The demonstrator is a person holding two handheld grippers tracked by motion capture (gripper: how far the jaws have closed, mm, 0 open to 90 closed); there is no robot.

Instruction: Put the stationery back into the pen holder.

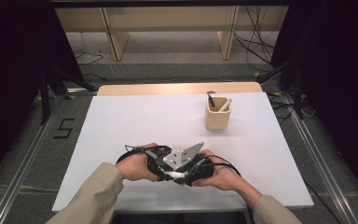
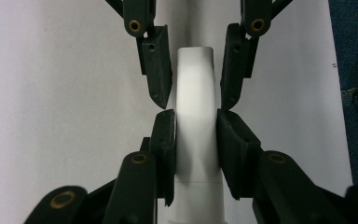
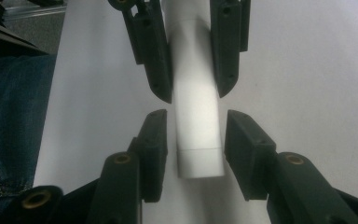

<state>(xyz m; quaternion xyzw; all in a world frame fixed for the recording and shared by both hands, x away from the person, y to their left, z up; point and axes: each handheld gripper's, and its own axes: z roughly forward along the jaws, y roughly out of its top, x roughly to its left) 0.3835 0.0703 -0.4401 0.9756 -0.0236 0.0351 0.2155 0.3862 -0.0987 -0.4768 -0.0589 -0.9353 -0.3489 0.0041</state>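
Two grippers meet nose to nose over the worktop point(image 1: 121, 121): left gripper point(image 2: 196, 123) clamped on a white marker point(image 2: 195, 116), right gripper point(image 3: 193, 135) straddling its cap end, pads apart. Light, stiff, slippery plastic; best gripped mid-barrel.

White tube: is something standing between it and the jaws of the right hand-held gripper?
Nothing visible does. The white tube already lies between the jaws of the right hand-held gripper, with only a bare gap at one pad. The left hand-held gripper clamps its other end.
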